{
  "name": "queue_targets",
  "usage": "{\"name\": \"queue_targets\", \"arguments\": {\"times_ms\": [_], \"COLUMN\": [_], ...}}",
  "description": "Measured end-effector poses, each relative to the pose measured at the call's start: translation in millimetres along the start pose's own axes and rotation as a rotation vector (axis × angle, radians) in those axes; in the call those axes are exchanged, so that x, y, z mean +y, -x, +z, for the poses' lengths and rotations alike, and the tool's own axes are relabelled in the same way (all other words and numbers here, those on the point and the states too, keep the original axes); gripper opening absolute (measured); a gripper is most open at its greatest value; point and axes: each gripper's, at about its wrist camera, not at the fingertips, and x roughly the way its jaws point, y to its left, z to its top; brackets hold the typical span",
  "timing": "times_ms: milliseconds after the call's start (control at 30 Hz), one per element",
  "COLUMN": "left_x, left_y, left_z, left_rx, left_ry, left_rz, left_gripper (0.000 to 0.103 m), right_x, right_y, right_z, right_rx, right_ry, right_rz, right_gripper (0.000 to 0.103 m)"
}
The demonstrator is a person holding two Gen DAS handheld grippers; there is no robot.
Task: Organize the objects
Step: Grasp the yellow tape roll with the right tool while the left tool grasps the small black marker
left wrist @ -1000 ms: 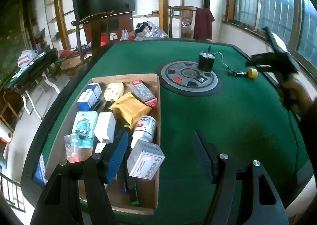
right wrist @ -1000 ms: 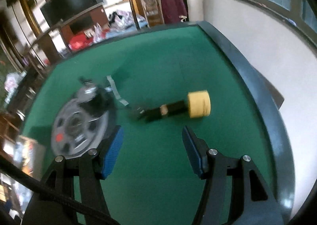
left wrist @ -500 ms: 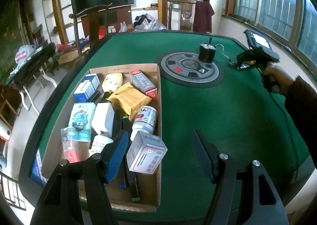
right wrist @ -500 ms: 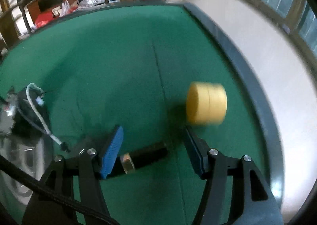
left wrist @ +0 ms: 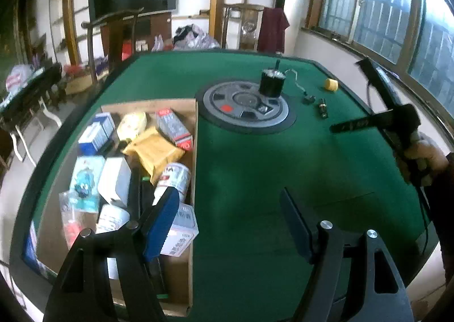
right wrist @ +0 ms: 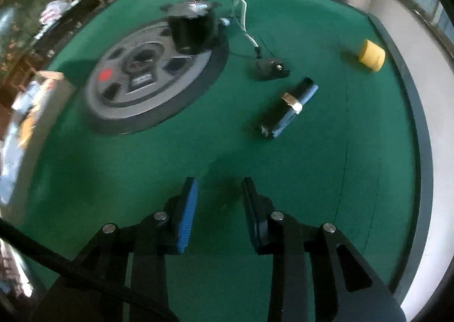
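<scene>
A cardboard box (left wrist: 194, 168) on the green table holds several packets, boxes and bottles. My left gripper (left wrist: 229, 222) is open and empty, hovering beside the box's right wall. My right gripper (right wrist: 218, 208) is open and empty above bare green felt; it also shows in the left wrist view (left wrist: 377, 120), held in a hand at the right. Ahead of it lie a small black and blue cylinder (right wrist: 289, 107), a black plug (right wrist: 269, 68) on a white cord, and a yellow tape roll (right wrist: 371, 55) near the table's right edge.
A round grey disc (left wrist: 245, 107) sits in the table's middle with a black motor (left wrist: 272, 82) standing on its far side. The table's dark raised rim (right wrist: 420, 134) runs along the right. Chairs and shelves stand beyond the far edge.
My right gripper pulled back from the black cylinder and tape roll, empty, and its jaws narrowed. The cylinder now lies farther ahead on the felt. My left gripper barely moved.
</scene>
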Motion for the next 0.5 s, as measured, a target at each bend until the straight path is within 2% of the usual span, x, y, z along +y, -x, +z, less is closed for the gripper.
{"name": "queue_targets", "arguments": {"times_ms": [33,67,100,167,233,400,500], "left_x": [0,-1,-2,-5,-11,-32,-48], "left_y": [2,3,3,0,-6,-15,-19], "left_z": [1,2,3,6,12,33,45], "left_rx": [-0.010,-0.017,-0.019,-0.013,0.001,0.024,0.035], "left_ry": [-0.004,-0.003,0.000,0.004,0.006,-0.004,-0.026], "left_rz": [-0.001,-0.007,-0.014,-0.035,-0.063,-0.120,-0.137], "left_gripper": [0.068,0.068,0.068,0.068,0.068,0.068,0.068], "right_x": [-16,-31,-54,-87,-121,-150,-161], "right_y": [11,18,29,39,32,16,1], "right_z": [3,10,13,16,28,58,89], "right_rx": [-0.046,-0.083,-0.147,-0.232,-0.231,-0.279,-0.281], "right_ry": [-0.068,-0.127,-0.221,-0.349,-0.432,-0.526,-0.521], "right_rz": [0.001,-0.016,-0.072,-0.147,-0.142,-0.142,-0.206], "right_gripper": [0.030,0.037,0.055,0.073,0.073,0.073,0.073]}}
